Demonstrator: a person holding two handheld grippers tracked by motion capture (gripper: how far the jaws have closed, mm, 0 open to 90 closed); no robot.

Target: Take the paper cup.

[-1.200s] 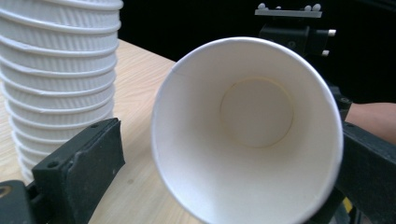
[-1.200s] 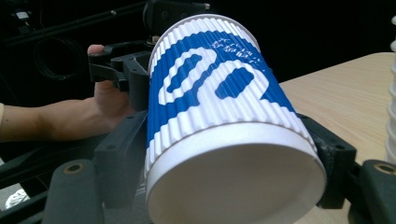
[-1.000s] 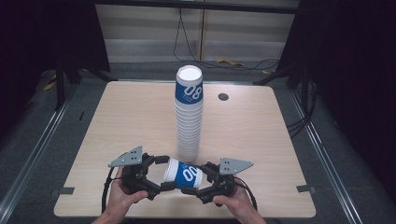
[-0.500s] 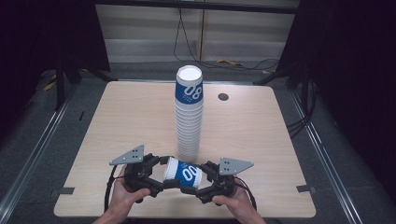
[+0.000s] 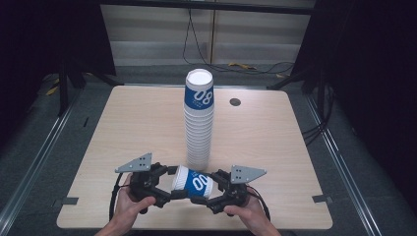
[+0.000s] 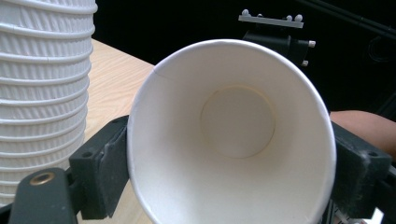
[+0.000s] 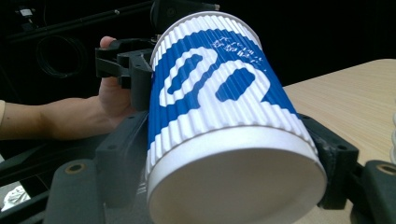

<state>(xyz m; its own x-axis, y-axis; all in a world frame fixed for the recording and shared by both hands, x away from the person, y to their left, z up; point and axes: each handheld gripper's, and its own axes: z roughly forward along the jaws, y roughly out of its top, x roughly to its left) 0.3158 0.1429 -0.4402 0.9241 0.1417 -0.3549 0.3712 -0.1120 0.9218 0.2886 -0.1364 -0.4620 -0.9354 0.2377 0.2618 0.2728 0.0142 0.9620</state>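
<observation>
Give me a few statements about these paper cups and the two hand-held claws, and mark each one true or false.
1. The single cup lies on its side between the two grippers. True.
2. The left gripper is at the cup's closed base. False: its jaws sit at the open rim, and the left gripper view looks straight into the cup.
3. The right gripper clamps the cup near its base. True.
4. The tall cup stack has toppled over. False: it stands upright on the table.
5. The cups carry red print. False: the print is blue on white.
</observation>
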